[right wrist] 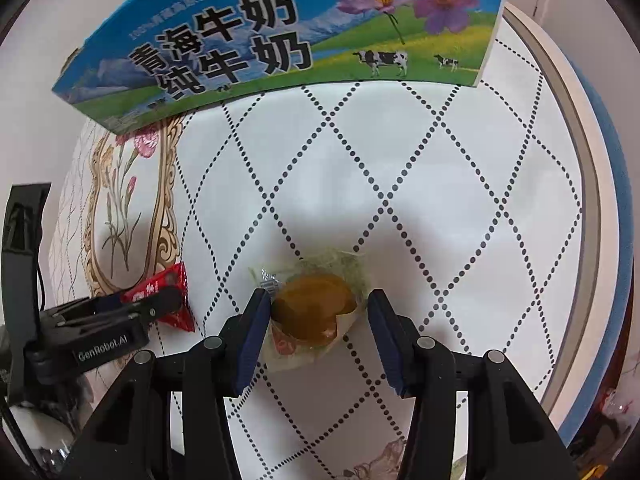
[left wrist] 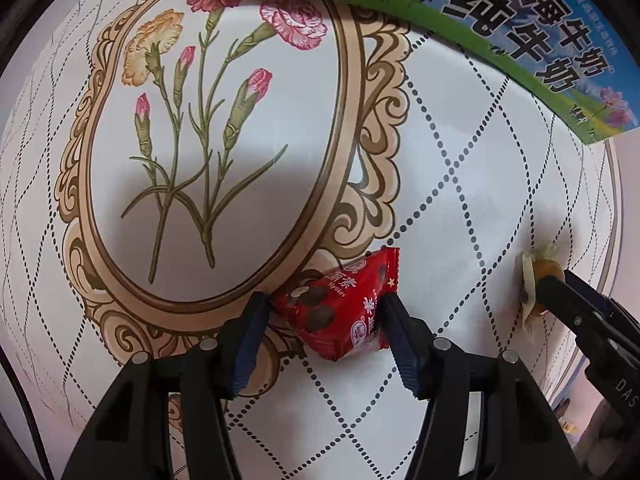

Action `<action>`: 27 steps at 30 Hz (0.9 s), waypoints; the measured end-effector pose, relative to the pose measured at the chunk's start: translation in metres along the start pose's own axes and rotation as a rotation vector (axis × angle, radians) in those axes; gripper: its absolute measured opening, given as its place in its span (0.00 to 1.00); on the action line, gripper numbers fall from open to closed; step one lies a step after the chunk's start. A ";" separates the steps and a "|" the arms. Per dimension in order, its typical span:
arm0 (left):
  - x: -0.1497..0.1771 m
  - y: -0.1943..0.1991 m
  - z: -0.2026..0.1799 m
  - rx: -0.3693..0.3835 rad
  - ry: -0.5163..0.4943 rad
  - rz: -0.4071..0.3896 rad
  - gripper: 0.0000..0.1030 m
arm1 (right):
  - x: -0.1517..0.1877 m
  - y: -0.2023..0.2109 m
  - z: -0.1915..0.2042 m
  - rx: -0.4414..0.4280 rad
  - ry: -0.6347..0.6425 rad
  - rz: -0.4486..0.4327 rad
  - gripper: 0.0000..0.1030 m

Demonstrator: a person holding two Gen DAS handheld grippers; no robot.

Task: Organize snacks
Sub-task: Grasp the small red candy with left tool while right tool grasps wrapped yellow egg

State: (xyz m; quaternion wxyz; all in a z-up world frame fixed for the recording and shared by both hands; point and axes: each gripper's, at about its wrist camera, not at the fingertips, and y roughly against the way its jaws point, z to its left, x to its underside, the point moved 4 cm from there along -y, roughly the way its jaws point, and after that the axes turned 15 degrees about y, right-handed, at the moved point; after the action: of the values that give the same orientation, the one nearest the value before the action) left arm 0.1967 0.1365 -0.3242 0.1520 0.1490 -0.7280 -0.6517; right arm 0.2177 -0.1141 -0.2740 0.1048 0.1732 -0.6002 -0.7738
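Note:
A red chocolate snack packet [left wrist: 340, 308] lies on the tablecloth between the fingers of my left gripper [left wrist: 326, 308]; the jaws touch both its sides and are shut on it. It also shows in the right wrist view [right wrist: 176, 300]. A clear-wrapped orange-brown pastry [right wrist: 316, 312] lies between the fingers of my right gripper [right wrist: 318, 312]; the left finger touches the wrapper, the right finger stands apart. The pastry also shows in the left wrist view [left wrist: 538, 280]. A blue-green milk carton box [right wrist: 280, 40] stands at the far side and also shows in the left wrist view [left wrist: 520, 28].
The tablecloth [left wrist: 460, 184] is white with dotted diamonds and a framed carnation print [left wrist: 212, 128]. The round table's rim [right wrist: 592, 216] curves along the right. My left gripper body [right wrist: 104, 328] sits at the lower left of the right wrist view.

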 end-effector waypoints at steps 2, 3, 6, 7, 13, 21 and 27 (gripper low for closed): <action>-0.003 -0.003 0.000 -0.005 -0.002 0.000 0.55 | -0.002 -0.005 0.000 0.001 -0.012 0.002 0.52; -0.003 -0.005 -0.002 -0.005 0.001 -0.002 0.55 | -0.003 -0.007 0.000 0.002 -0.014 0.003 0.53; 0.000 -0.006 -0.006 -0.008 -0.003 -0.016 0.53 | -0.004 -0.012 -0.002 0.003 -0.016 0.009 0.54; 0.000 -0.002 -0.005 -0.003 -0.005 -0.017 0.52 | -0.007 -0.016 0.002 0.005 -0.013 0.009 0.54; 0.011 0.020 -0.010 0.009 -0.056 -0.038 0.51 | -0.004 -0.002 0.011 0.009 0.016 -0.025 0.51; 0.007 0.065 -0.042 0.103 -0.082 -0.064 0.51 | -0.006 0.029 0.007 -0.062 -0.007 -0.067 0.40; -0.013 0.118 -0.074 0.185 -0.128 -0.124 0.51 | -0.024 0.063 0.003 -0.102 0.006 -0.131 0.18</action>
State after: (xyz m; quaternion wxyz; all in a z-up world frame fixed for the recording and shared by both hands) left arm 0.2368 0.0872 -0.2000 0.0503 0.1652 -0.7825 -0.5982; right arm 0.2360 -0.1190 -0.2086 0.0645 0.2087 -0.5472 -0.8080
